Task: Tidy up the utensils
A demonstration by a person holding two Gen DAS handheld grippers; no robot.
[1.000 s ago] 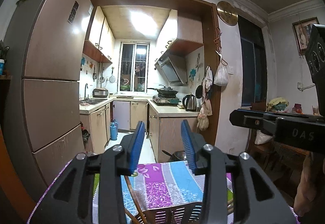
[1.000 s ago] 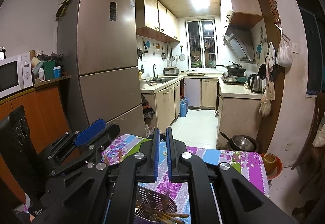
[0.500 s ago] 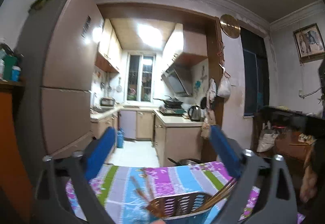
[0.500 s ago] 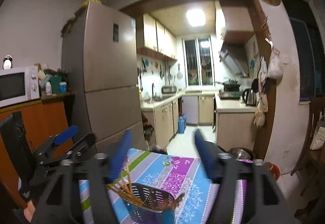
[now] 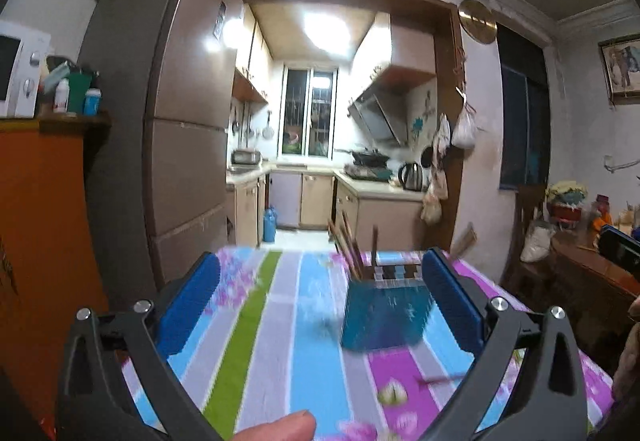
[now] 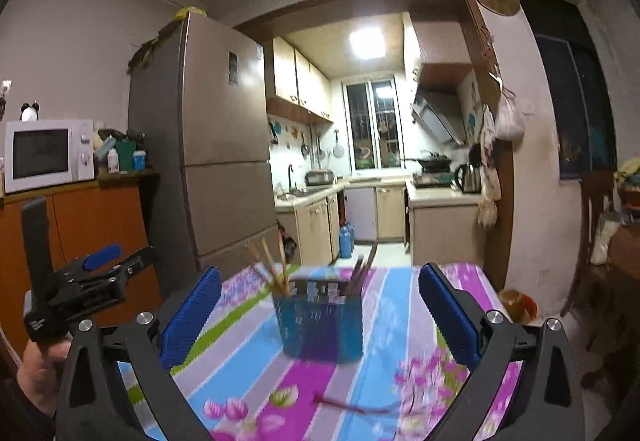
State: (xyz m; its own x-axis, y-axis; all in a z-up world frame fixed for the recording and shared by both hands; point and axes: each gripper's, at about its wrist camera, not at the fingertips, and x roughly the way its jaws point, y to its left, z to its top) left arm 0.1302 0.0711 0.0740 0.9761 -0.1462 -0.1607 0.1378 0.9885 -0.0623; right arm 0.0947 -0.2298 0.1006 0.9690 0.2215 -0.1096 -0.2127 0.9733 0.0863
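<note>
Both tools (image 6: 320,311) gape; holder (image 6: 320,325) ahead, untouched.

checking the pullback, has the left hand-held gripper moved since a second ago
Yes. The left hand-held gripper has backed away from the blue utensil holder: the fridge looks smaller, the microwave is now in view, and more tablecloth shows.

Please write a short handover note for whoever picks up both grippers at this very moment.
Left gripper: jaws wide open, nothing between the pads.
Right gripper: jaws still opening, holding nothing.
Blue utensil holder: upright on the striped tablecloth, ahead of both grippers, with chopsticks standing in it.
Done: those chopsticks are in the holder.
Left: a thin dark stick, blurred, probably another utensil, lies on the cloth nearer than the holder. Pick it up and put it in, if it belongs there.
</note>
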